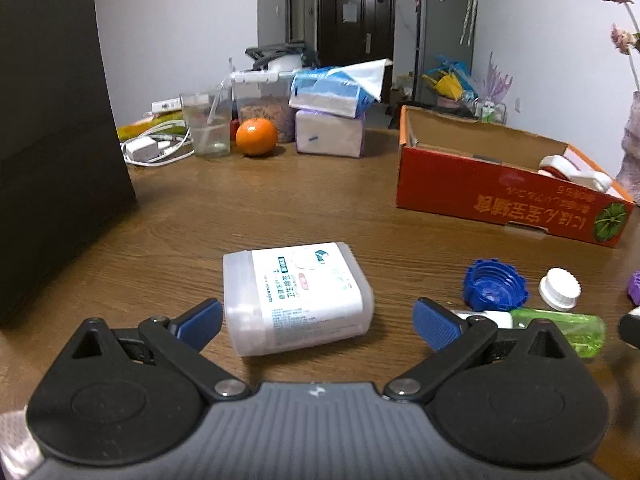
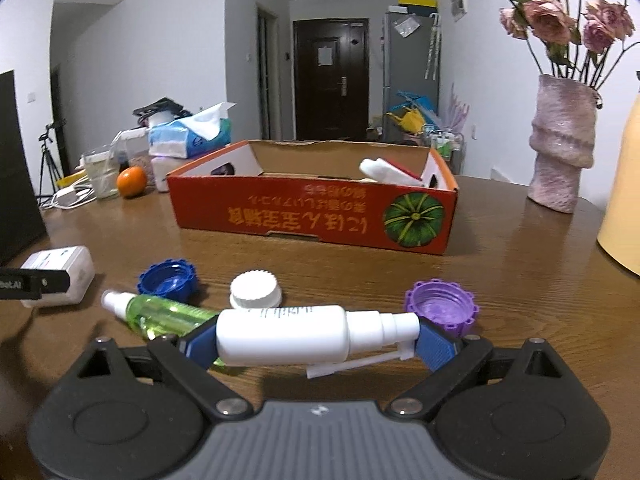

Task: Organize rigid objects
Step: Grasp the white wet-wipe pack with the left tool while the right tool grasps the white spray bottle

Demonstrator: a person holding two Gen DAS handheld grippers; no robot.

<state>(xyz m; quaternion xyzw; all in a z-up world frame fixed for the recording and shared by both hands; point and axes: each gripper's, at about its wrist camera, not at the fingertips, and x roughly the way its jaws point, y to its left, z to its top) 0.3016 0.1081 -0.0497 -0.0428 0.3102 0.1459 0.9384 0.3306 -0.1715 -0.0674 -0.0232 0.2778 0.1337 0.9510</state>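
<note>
My right gripper [image 2: 316, 344] is shut on a white spray bottle [image 2: 296, 338], held crosswise end to end between the blue pads just above the table. My left gripper [image 1: 318, 322] is open, its jaws either side of a clear cotton-swab box [image 1: 296, 300] lying on the table, not touching it. A green spray bottle [image 2: 160, 314], a blue cap [image 2: 168, 278], a white cap [image 2: 256, 290] and a purple cap [image 2: 442, 306] lie in front of the right gripper. The red cardboard box [image 2: 316, 216] behind them holds a white object [image 2: 384, 172].
A pink vase [image 2: 560, 144] of dried roses and a yellow container [image 2: 624, 184] stand at the right. An orange [image 1: 256, 136], a glass [image 1: 208, 128], tissue packs [image 1: 332, 108] and a charger [image 1: 148, 148] sit at the back. A black panel [image 1: 56, 120] stands left.
</note>
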